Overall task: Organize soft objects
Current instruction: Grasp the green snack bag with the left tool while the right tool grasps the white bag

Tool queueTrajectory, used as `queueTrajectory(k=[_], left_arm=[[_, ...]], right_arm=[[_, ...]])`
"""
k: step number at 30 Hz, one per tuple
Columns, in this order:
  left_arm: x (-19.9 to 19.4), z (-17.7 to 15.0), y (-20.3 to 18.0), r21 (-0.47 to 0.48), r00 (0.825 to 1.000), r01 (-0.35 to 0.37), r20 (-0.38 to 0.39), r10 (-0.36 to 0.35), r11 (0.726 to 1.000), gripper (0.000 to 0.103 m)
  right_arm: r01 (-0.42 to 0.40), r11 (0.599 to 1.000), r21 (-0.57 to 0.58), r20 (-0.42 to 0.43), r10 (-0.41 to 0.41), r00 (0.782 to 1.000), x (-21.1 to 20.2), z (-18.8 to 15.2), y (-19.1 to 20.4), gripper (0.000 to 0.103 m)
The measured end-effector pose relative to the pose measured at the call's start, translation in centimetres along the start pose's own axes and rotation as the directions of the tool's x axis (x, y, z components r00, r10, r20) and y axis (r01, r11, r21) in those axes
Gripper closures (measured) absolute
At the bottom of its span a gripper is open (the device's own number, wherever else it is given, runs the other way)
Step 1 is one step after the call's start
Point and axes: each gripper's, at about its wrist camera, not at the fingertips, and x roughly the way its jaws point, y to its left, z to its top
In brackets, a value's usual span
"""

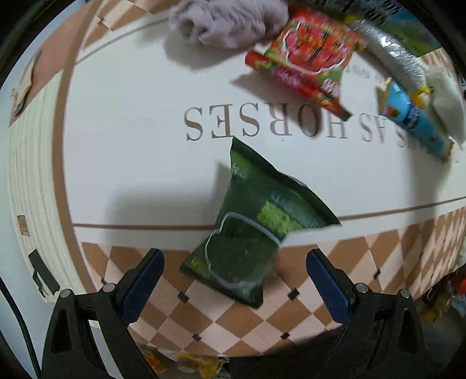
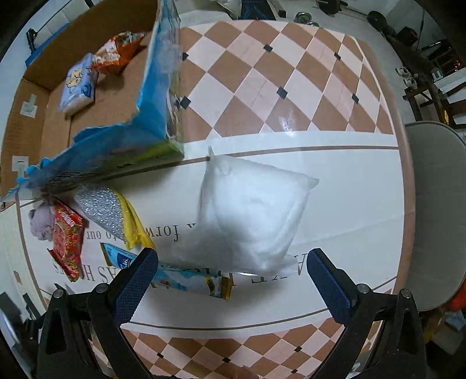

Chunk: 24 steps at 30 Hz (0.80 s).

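While its blue-padded jaws stand wide apart with nothing between them, the left gripper (image 1: 234,284) hangs over the near edge of the table (image 1: 131,151), and a dark green snack bag (image 1: 256,230) lies just ahead of it, its near end between the two fingers but touching neither. The bag's bright green lettering is too blurred to read. Beyond it, large brown letters printed on the white tabletop, seen upside down, read "AS HORSES". Farther off, a red snack packet (image 1: 308,58) lies to the right of a grey plush toy (image 1: 230,20) at the far edge; its print cannot be made out. At the far right a silver bubble pouch (image 1: 390,55) and a blue wrapper (image 1: 413,119) lie side by side.

The right gripper (image 2: 233,280) is likewise spread open and holds nothing. A white soft pillow-like bag (image 2: 250,215) lies just ahead of it, centred between the fingers. Under that bag's near left corner runs a blue wrapper, its text unreadable. Upside-down writing on the table beside the bag shows "forw" and "to our". To the far left stands a cardboard box (image 2: 32,151) with torn blue plastic over its wall, holding an orange snack bag (image 2: 116,52) and a pale blue tissue pack (image 2: 77,84).
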Motion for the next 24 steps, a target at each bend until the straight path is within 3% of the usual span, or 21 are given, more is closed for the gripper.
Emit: queueTrajectory(k=[2,3,4,9,14,15,16,18,20,24], left_arm=[[0.7,0.8,-0.2,-0.026,0.999,0.043,-0.023,-0.043,0.999,0.028],[1.1,1.2,-0.1,-0.06,0.996,0.075,-0.045,-0.078,0.995,0.046],[1.3,1.8,0.0,-0.096,0.993,0.1,-0.054,-0.105,0.99,0.052],[1.0,4.0,-1.1,-0.177,0.986,0.155,-0.035,-0.164,0.972,0.053],[1.0,4.8,-2.6,-0.184,0.985,0.159,-0.037,-0.169,0.97,0.053],[1.0,4.8,-3.0,-0.179,0.984,0.162,-0.041,-0.172,0.97,0.053],[1.0,4.8,-3.3,-0.176,0.984,0.163,-0.044,-0.173,0.971,0.053],[1.3,4.3,-4.1,-0.164,0.982,0.166,-0.056,-0.178,0.972,0.053],[1.9,3.5,-5.0,-0.158,0.979,0.18,-0.072,-0.193,0.971,0.053],[2.5,2.0,-6.1,-0.141,0.975,0.189,-0.089,-0.203,0.972,0.053]], right_arm=[[0.008,1.0,0.001,-0.004,-0.008,1.0,0.3,0.1,0.2,0.0],[0.01,1.0,0.007,-0.005,-0.01,1.0,0.5,0.3,0.0,0.0],[0.008,1.0,0.018,-0.007,-0.008,1.0,0.8,0.6,-0.3,0.0],[0.005,0.997,0.072,-0.027,-0.003,1.0,2.5,2.4,-1.8,0.0],[-0.019,0.996,0.086,-0.098,0.027,0.995,5.1,4.0,-1.8,0.0],[0.005,0.996,0.084,-0.109,0.004,0.994,5.4,4.1,-1.9,0.01],[0.03,0.996,0.083,-0.122,-0.02,0.992,5.7,3.9,-2.1,0.016],[0.003,0.997,0.076,-0.139,0.008,0.99,6.0,3.5,-2.5,0.021],[0.035,0.999,0.039,-0.161,-0.028,0.987,5.9,2.2,-3.0,0.024],[0.067,0.997,-0.03,-0.204,-0.072,0.976,6.3,-1.5,-3.9,0.025]])
